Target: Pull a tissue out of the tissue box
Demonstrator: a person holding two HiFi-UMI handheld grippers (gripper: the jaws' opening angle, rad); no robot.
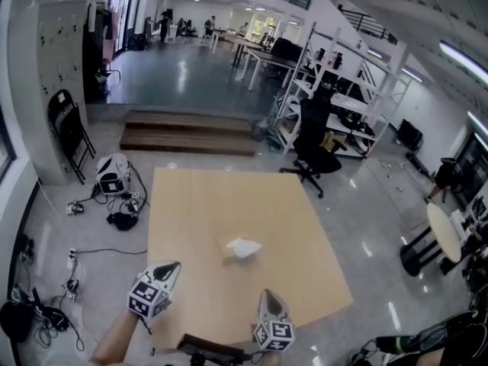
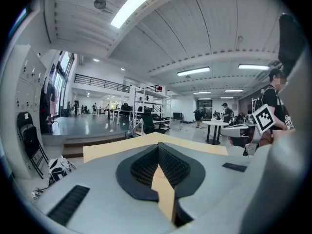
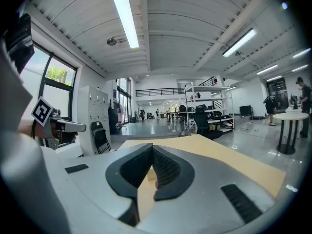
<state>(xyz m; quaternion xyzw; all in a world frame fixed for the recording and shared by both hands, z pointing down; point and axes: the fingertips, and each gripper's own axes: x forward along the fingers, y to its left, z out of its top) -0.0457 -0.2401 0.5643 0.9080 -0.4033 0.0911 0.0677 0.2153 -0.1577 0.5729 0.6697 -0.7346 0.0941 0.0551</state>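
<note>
In the head view a pale tissue box (image 1: 235, 250) stands near the middle of the light wooden table (image 1: 198, 204), with a white tissue (image 1: 245, 246) sticking up out of its top. My left gripper (image 1: 173, 266) hovers at the table's near left edge, well short of the box, jaws together and empty. My right gripper (image 1: 267, 293) is at the near edge, below and slightly right of the box, also shut on nothing. In the left gripper view the left gripper (image 2: 158, 147) shows only table past its tips. In the right gripper view a small pale block (image 3: 151, 173) shows behind the right gripper (image 3: 152, 148).
A black office chair (image 1: 316, 139) stands beyond the table's far right corner. Wooden steps (image 1: 191, 132) lie farther back. A folding chair (image 1: 69, 132), a helmet and cables (image 1: 114, 181) sit on the floor at the left. A round white table (image 1: 444, 231) is at the right.
</note>
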